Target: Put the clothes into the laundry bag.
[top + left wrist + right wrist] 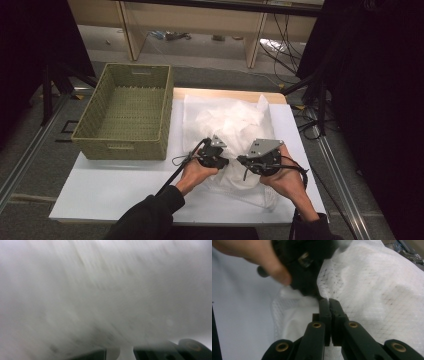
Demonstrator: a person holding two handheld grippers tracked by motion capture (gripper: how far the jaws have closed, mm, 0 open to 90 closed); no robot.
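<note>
A crumpled white mesh fabric [230,122] lies on the white table [110,185], right of centre. Both grippers sit at its near part, pointing at each other, tips almost touching. In the high view my left gripper [226,161] comes from the left and my right gripper [241,160] from the right. In the right gripper view my right gripper [329,300] has its jaws pressed together at a fold of the fabric [374,290], with the person's left hand [269,262] just beyond. Blurred fabric [105,290] lies over the left jaws, hiding all but their bases.
A green woven basket [167,110] stands on the table's far left, nothing visible inside. Bare white table lies in front of it. Cables and dark stands sit on the floor right of the table.
</note>
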